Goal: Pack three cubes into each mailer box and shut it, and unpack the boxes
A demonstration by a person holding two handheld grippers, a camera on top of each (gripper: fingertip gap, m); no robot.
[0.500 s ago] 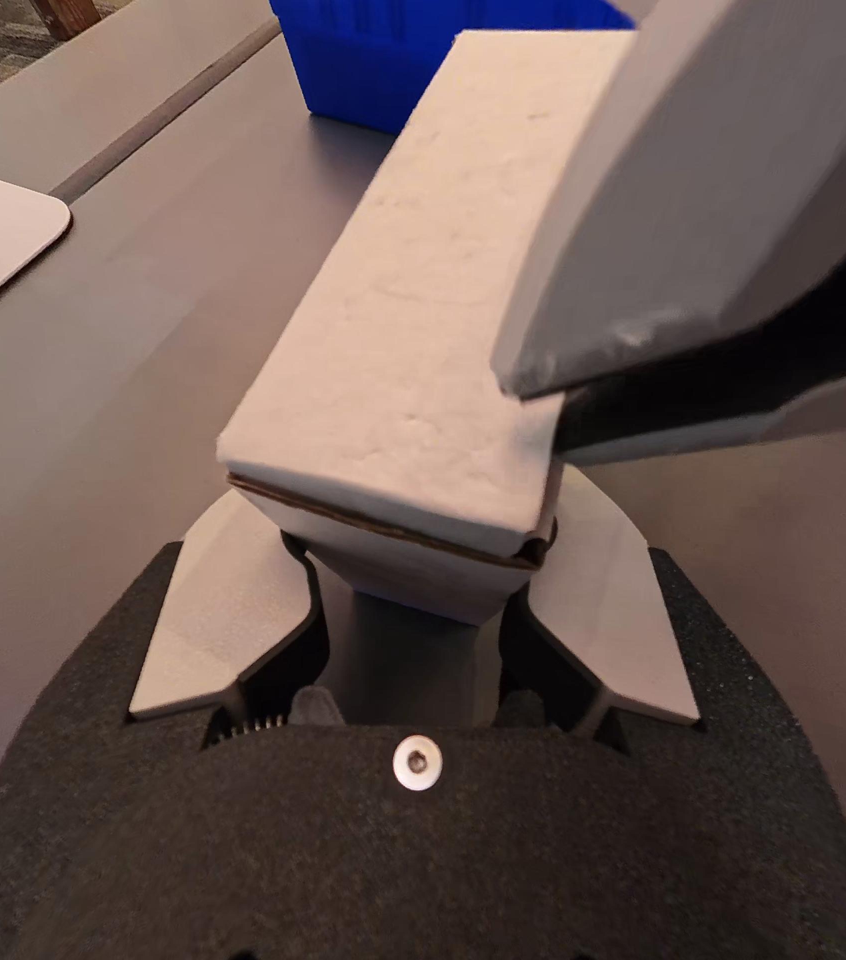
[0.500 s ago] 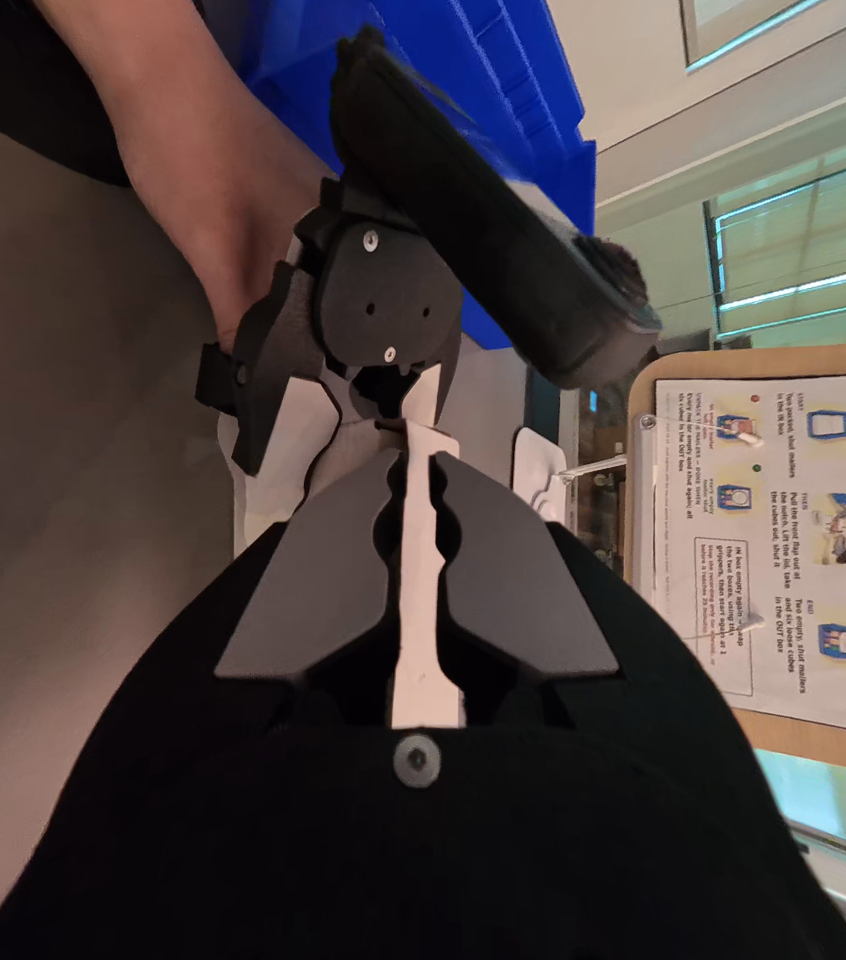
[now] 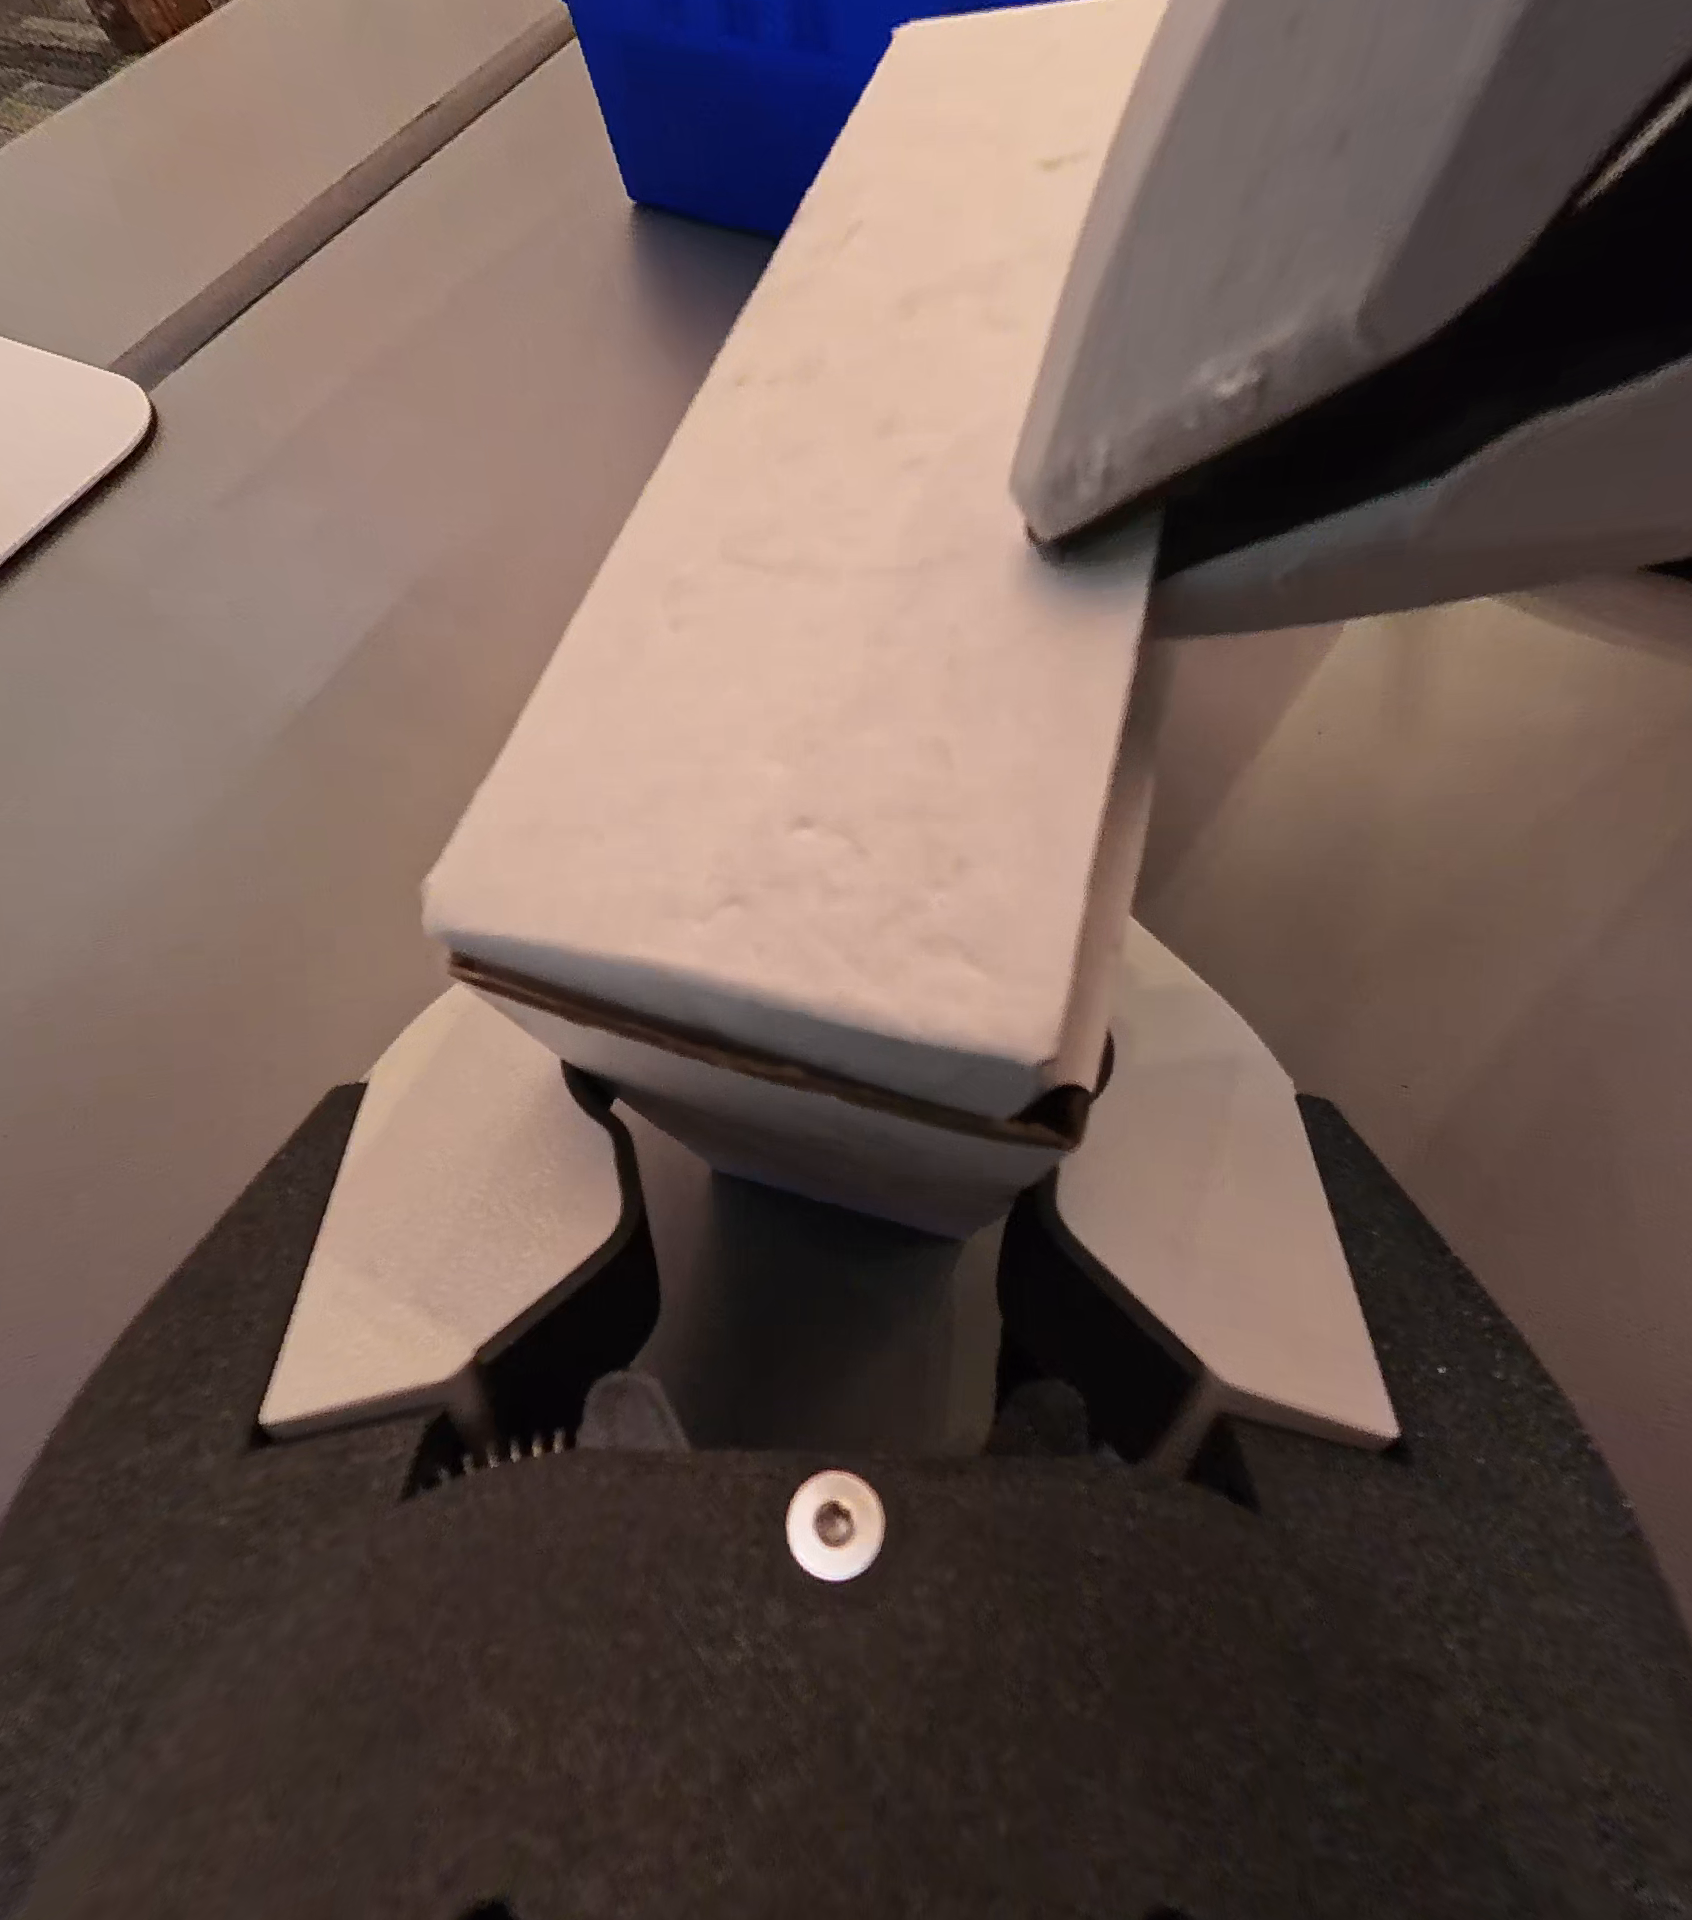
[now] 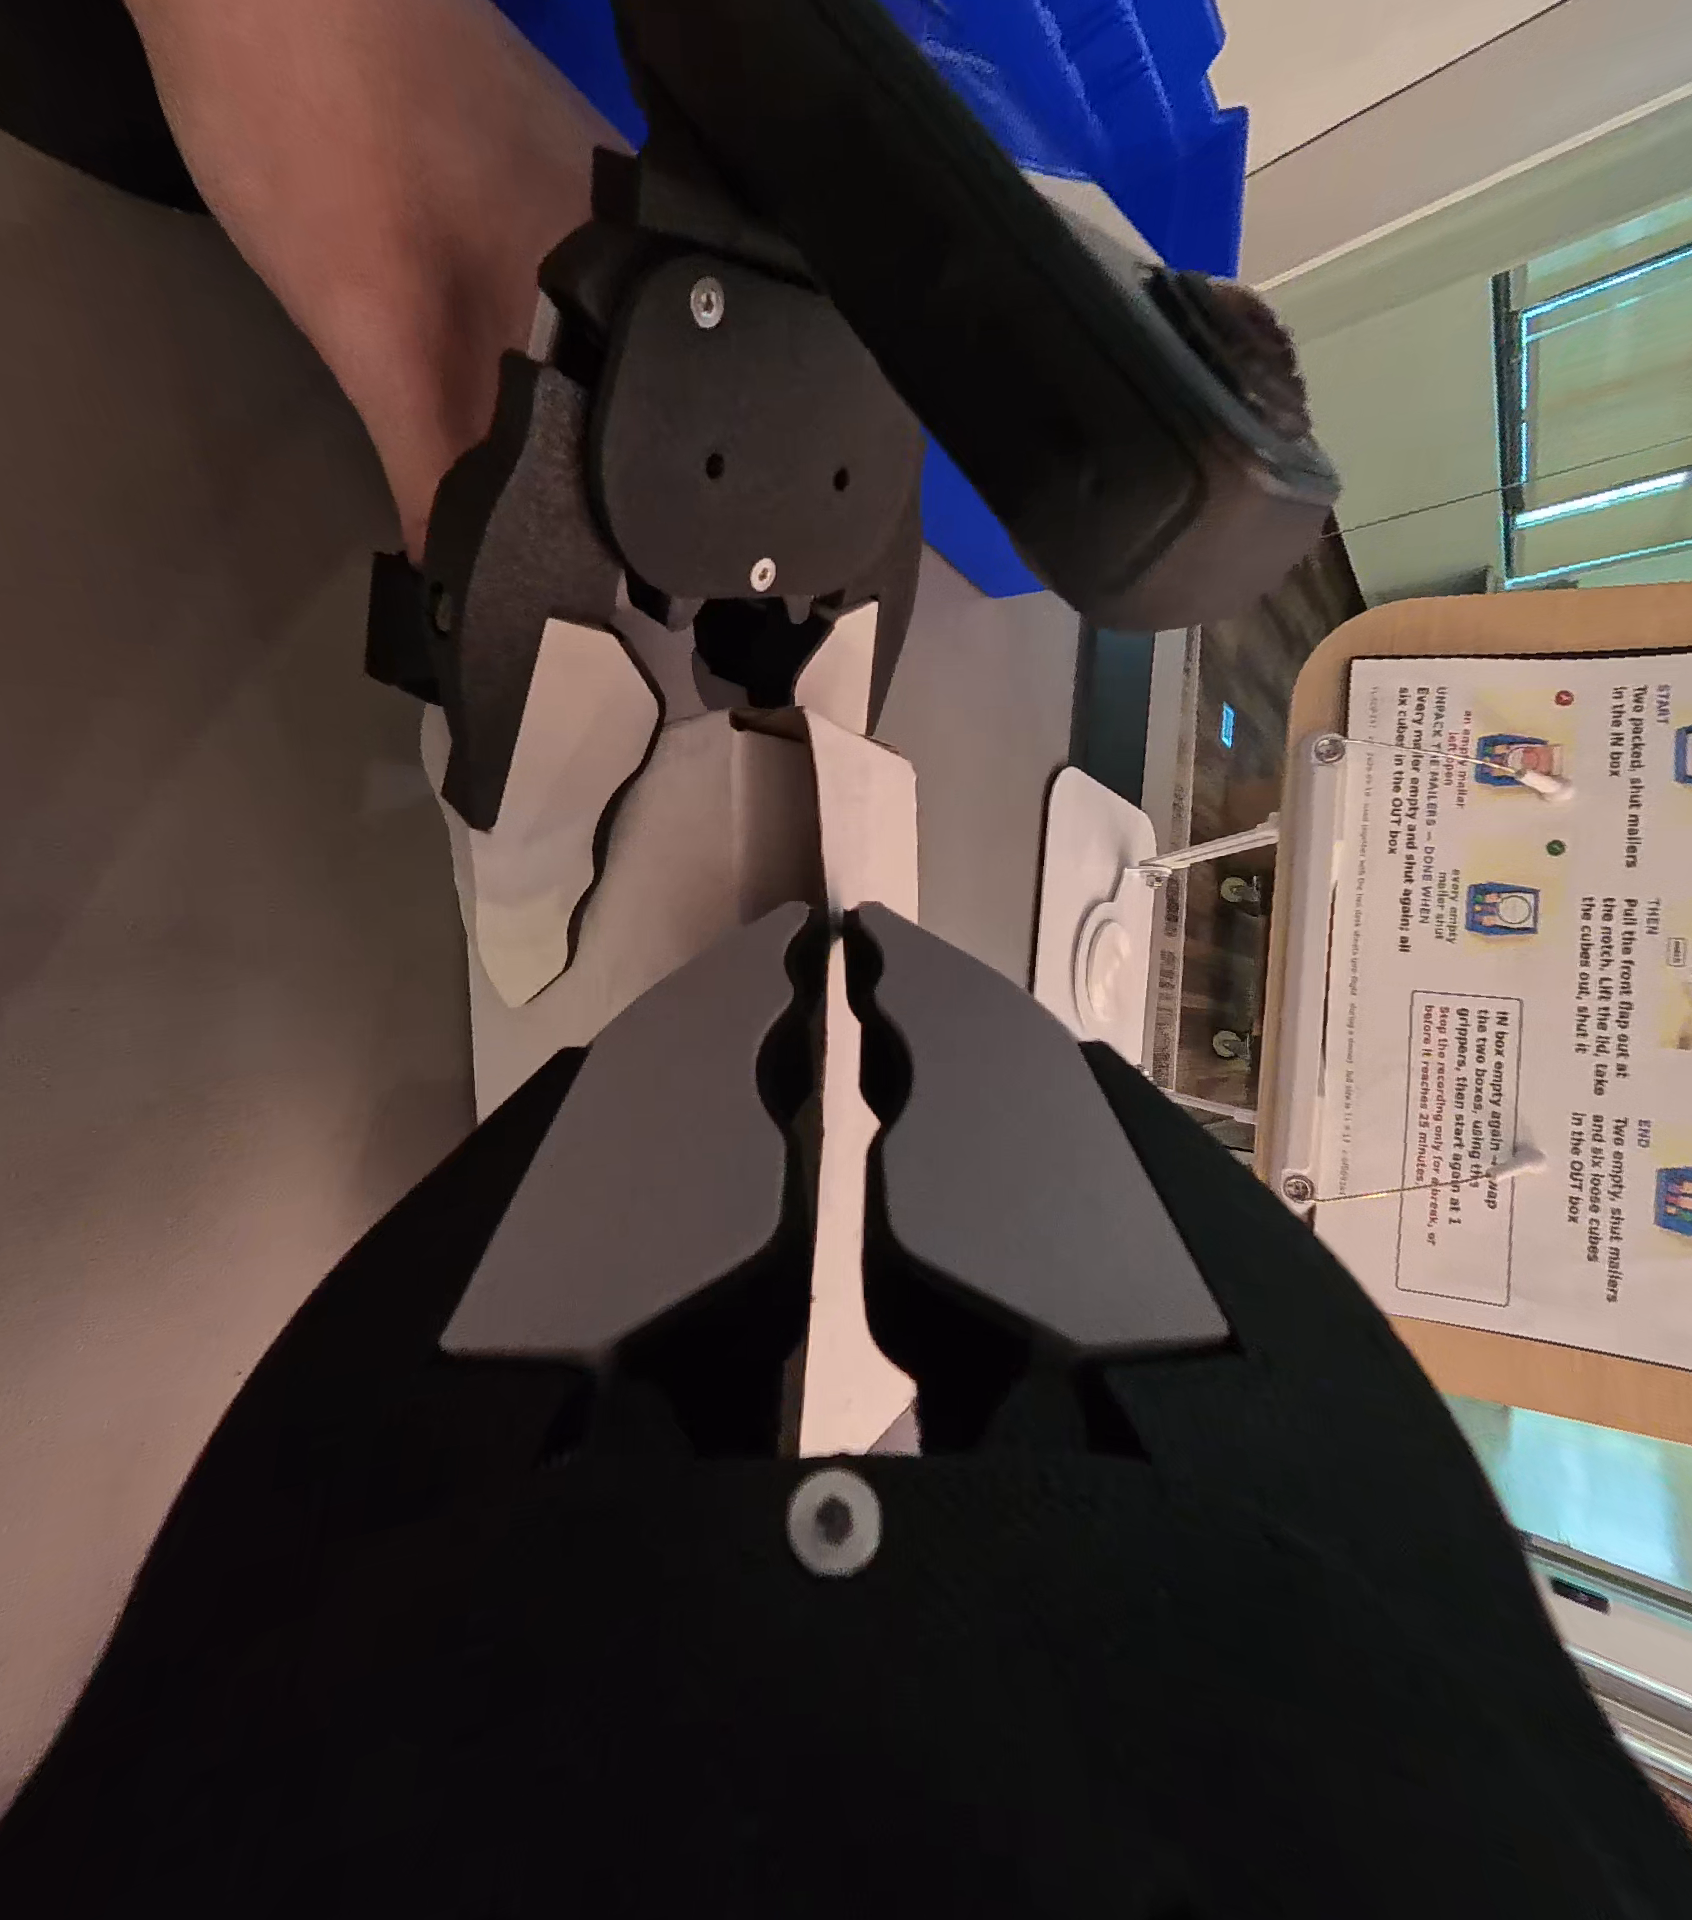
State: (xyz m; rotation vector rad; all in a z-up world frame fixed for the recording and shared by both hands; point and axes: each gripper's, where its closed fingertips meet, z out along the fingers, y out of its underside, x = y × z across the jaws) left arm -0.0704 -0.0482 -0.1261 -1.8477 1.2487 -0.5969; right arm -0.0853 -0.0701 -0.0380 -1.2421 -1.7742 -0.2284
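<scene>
White cardboard mailer box (image 3: 811,665), held above the grey tabletop (image 3: 250,727) between two grippers. Left gripper (image 3: 790,1049) clamps one end of the box; right gripper (image 4: 837,920), rolled sideways, is closed on a thin cardboard flap (image 4: 837,1195) at the opposite end. Blue plastic bin (image 3: 717,114) stands behind.

Both cameras sit very close, facing each other across the white box (image 3: 821,665): the left looks level over the tabletop (image 3: 250,727), the right is rolled sideways.
</scene>
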